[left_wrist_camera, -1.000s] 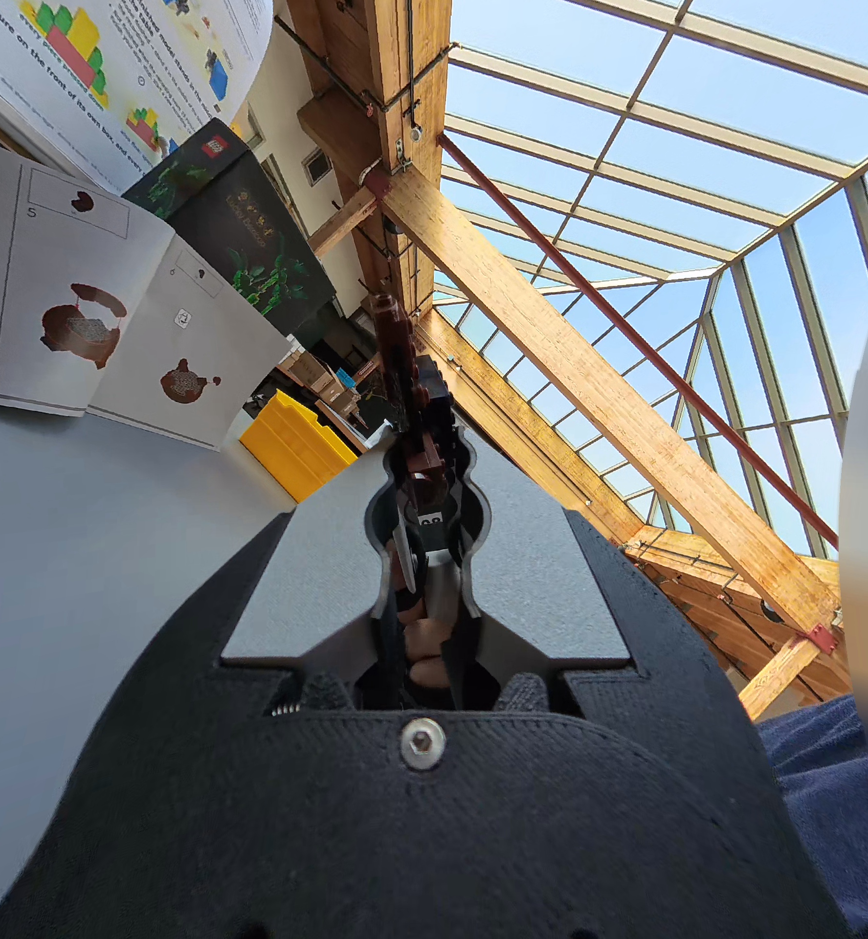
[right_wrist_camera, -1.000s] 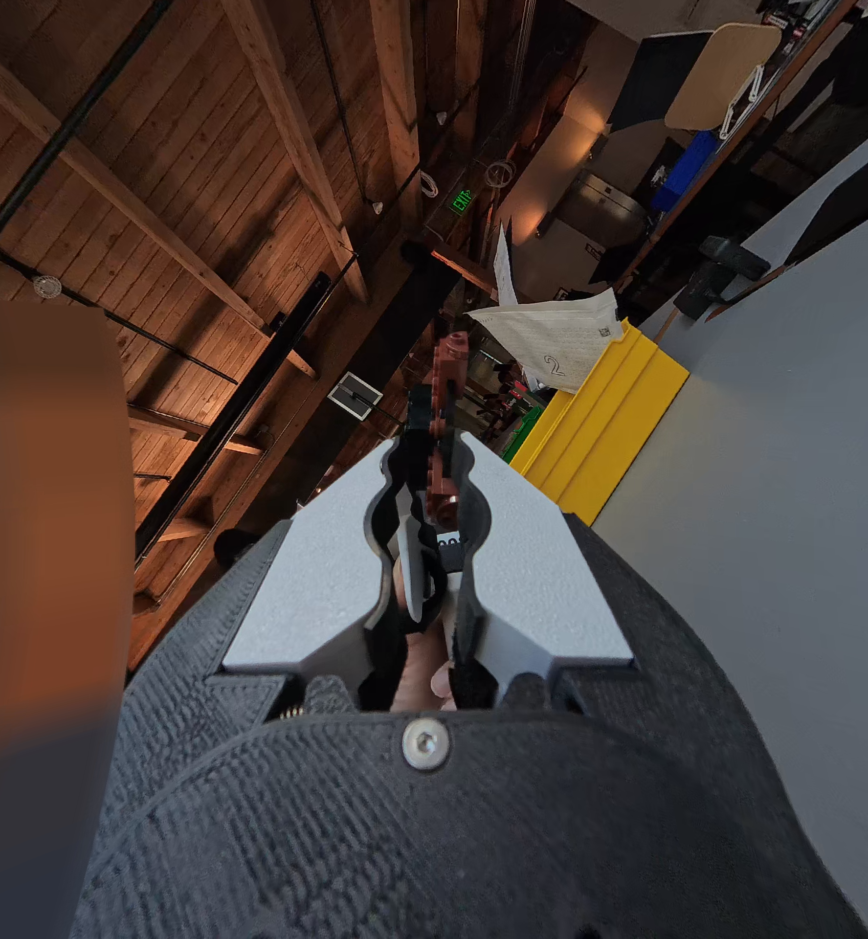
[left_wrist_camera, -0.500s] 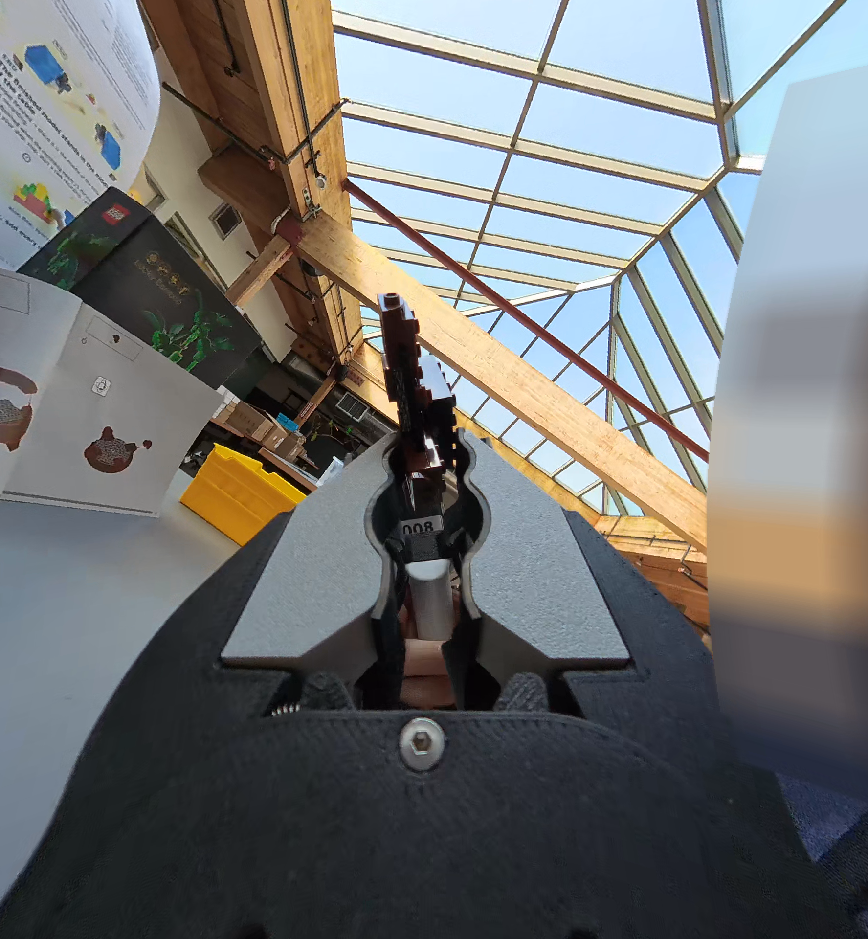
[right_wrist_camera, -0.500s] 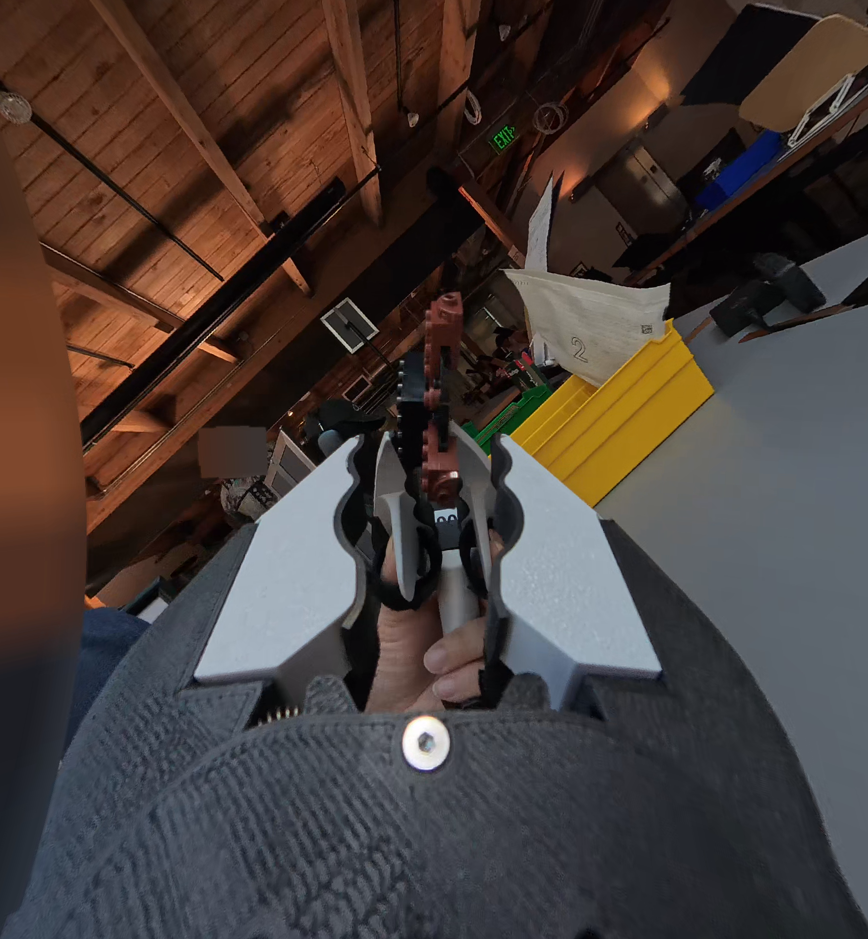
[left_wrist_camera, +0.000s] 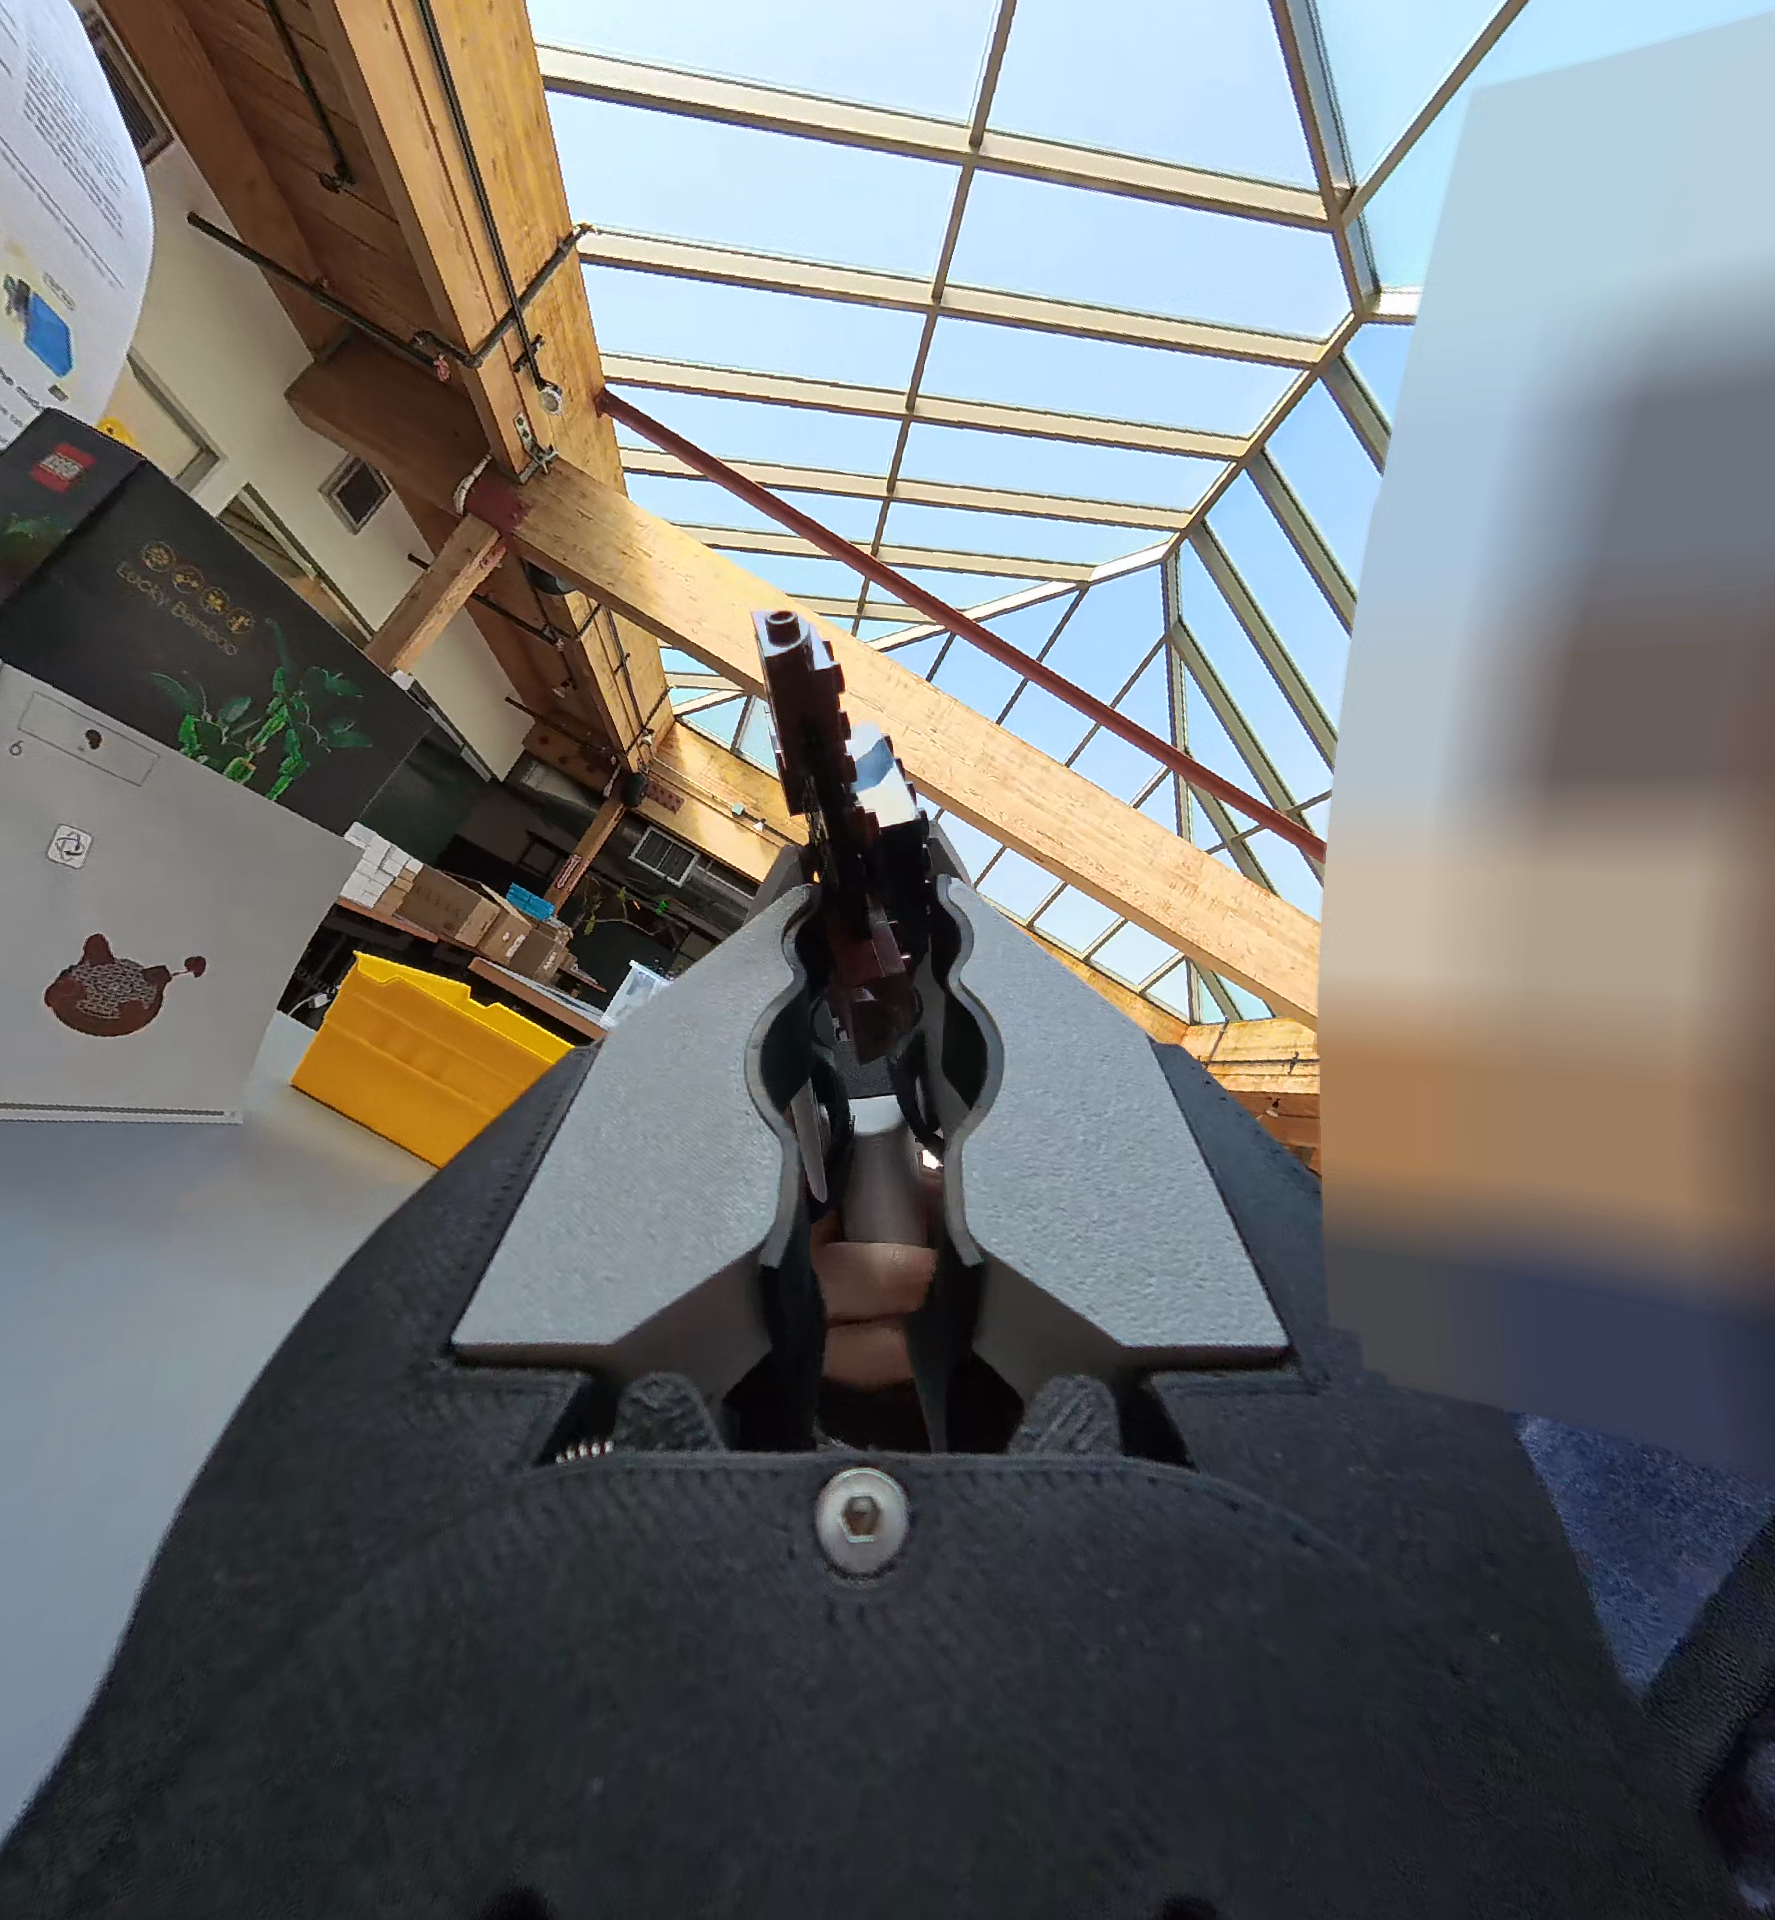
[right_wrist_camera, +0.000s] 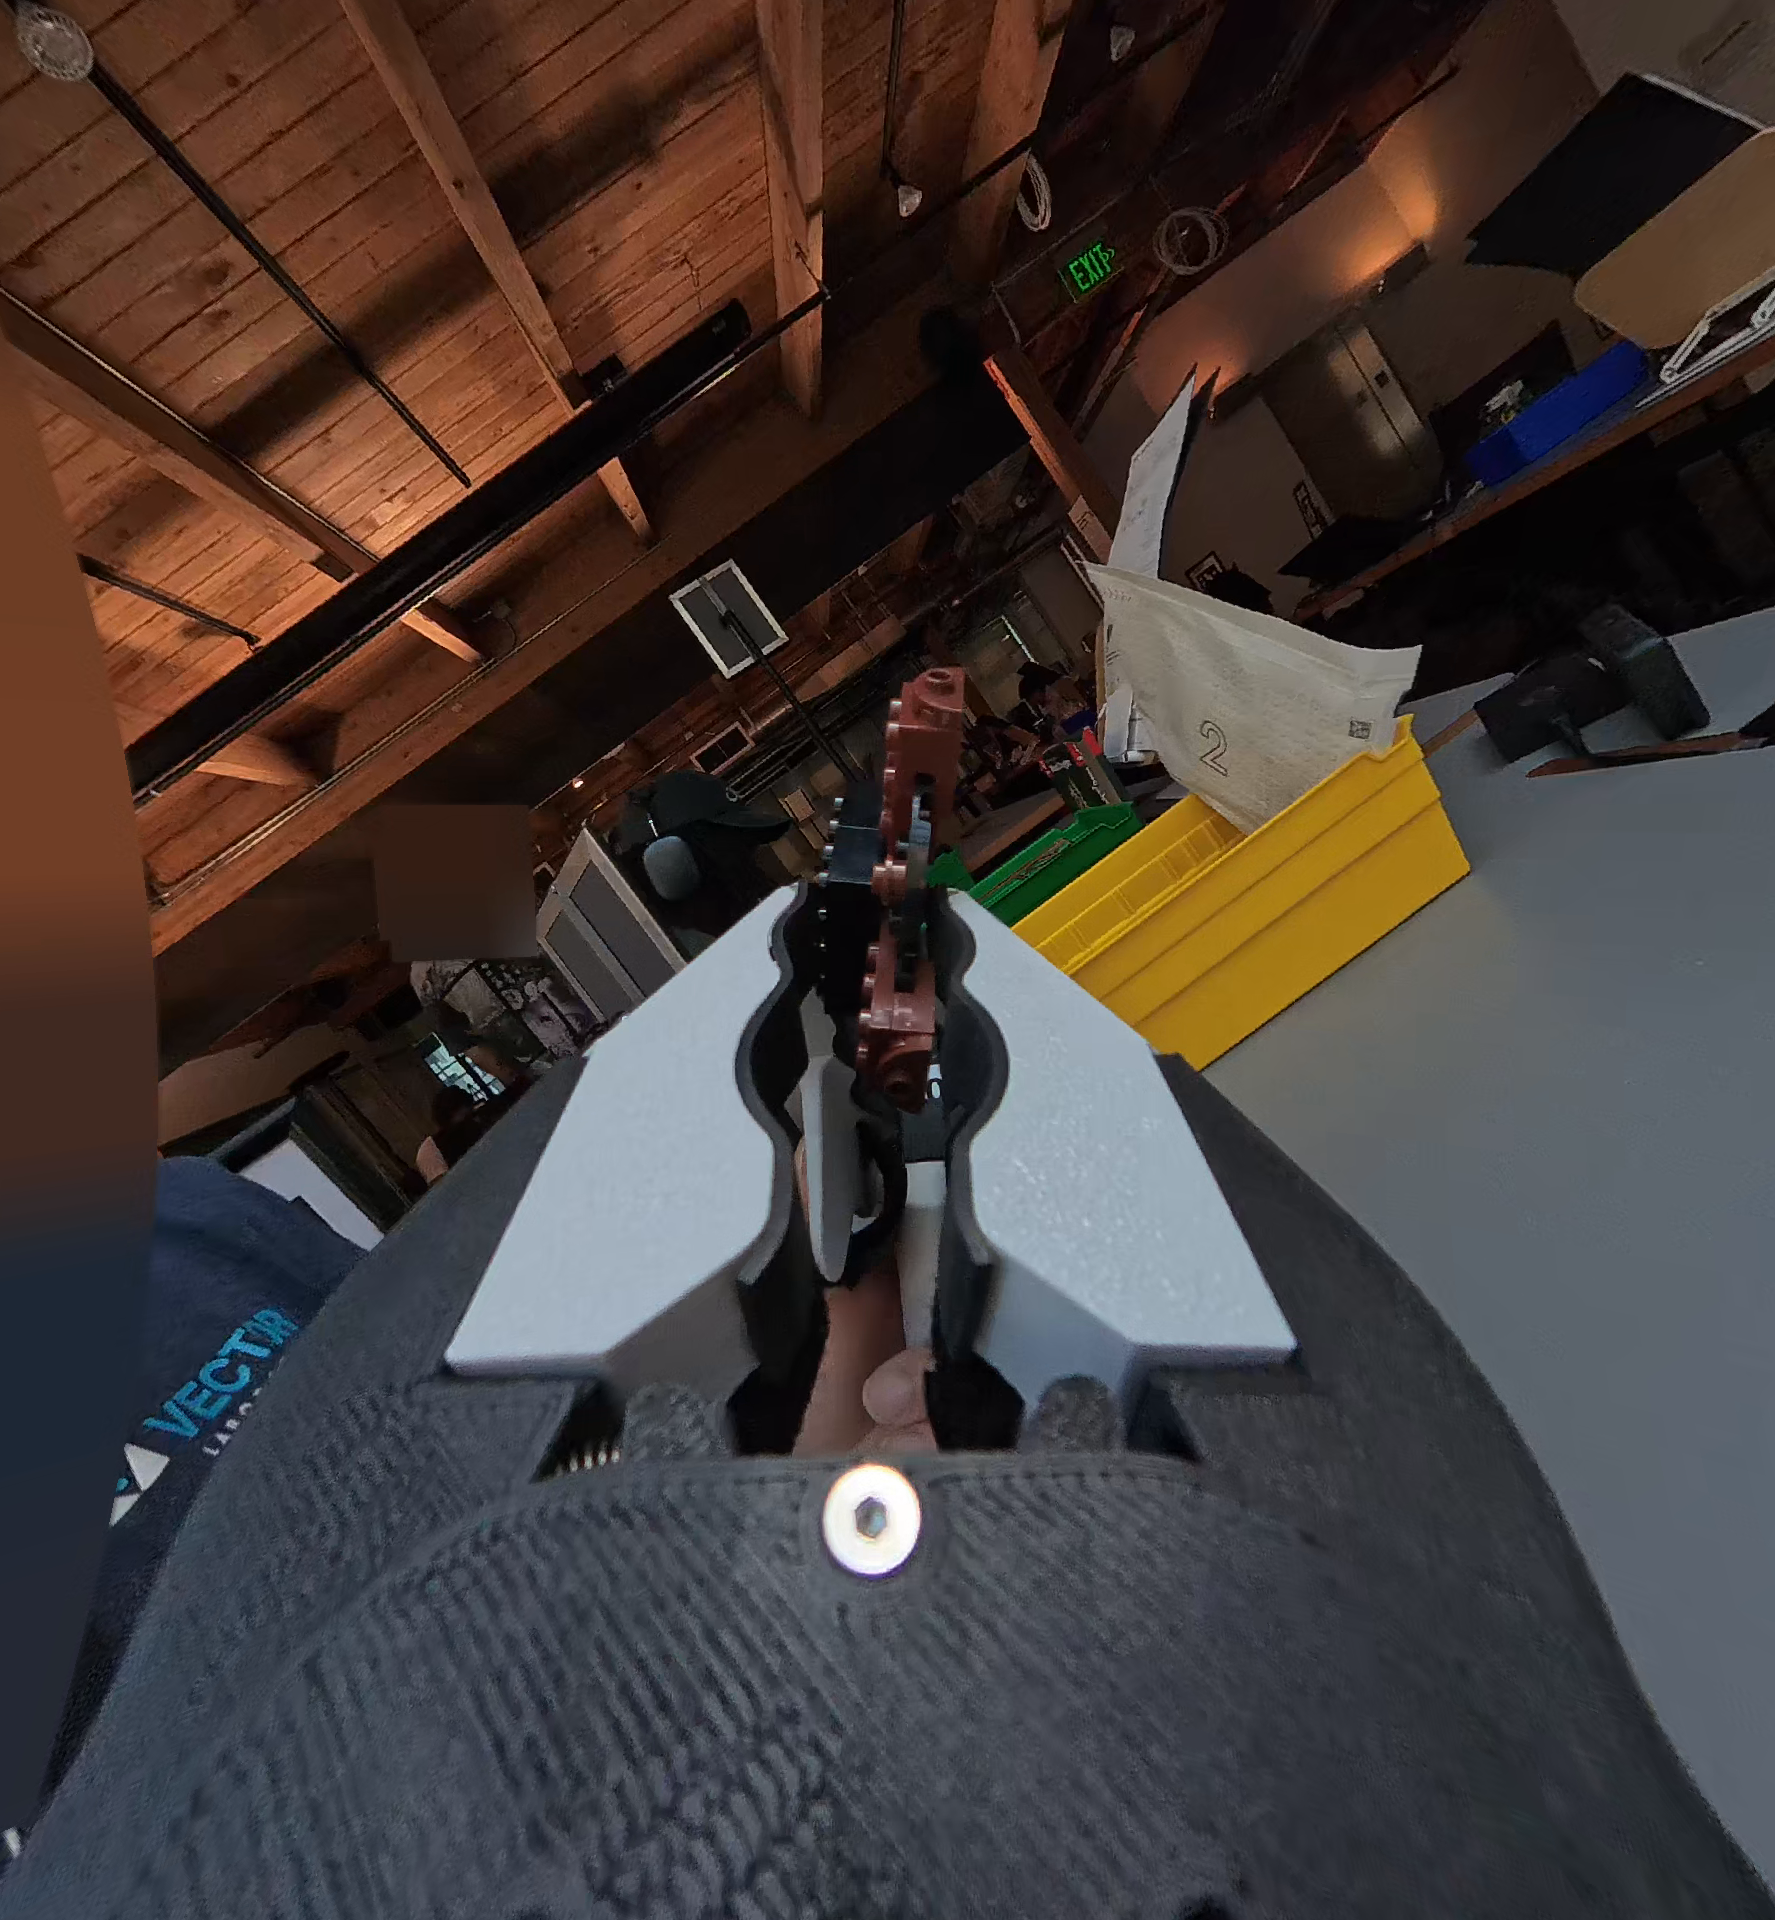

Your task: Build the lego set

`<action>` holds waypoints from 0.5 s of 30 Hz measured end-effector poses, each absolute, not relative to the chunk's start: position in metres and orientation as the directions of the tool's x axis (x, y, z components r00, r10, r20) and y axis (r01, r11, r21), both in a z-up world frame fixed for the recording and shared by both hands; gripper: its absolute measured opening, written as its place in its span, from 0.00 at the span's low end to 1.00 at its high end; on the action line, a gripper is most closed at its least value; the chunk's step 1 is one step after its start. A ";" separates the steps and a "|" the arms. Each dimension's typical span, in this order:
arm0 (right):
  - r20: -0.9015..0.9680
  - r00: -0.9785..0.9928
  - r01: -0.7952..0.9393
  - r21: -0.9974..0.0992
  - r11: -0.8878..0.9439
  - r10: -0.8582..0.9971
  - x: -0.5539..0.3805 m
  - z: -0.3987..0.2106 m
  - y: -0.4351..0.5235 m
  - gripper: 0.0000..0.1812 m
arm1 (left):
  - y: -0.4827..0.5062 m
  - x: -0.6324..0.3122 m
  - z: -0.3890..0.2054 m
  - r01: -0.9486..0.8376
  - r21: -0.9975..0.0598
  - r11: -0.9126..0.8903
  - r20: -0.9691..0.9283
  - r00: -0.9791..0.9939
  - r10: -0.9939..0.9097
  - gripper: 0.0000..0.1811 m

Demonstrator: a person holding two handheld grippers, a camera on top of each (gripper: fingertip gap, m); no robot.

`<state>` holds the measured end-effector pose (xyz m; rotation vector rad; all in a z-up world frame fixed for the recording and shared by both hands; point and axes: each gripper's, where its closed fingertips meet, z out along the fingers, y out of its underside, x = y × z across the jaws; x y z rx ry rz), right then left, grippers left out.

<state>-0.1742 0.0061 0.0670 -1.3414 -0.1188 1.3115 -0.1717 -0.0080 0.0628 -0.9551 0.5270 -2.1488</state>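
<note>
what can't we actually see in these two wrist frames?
- Left wrist view: the lower part of the brown-and-black lego assembly is hidden between the left gripper fingers.
- Right wrist view: same for the lego assembly inside the right gripper.
- Both views: mosaic patches cover one side.
- Right wrist view: yellow bin contents hidden by its wall.

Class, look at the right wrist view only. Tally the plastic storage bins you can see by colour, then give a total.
Yellow bin: 1
Green bin: 1
Blue bin: 1
Total: 3
</note>
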 end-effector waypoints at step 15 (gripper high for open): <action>0.549 0.472 0.278 -0.835 0.475 0.690 -0.196 0.078 -0.081 0.10 | -0.056 -0.206 0.071 0.156 -0.988 -0.012 -0.066 -0.487 -0.871 0.29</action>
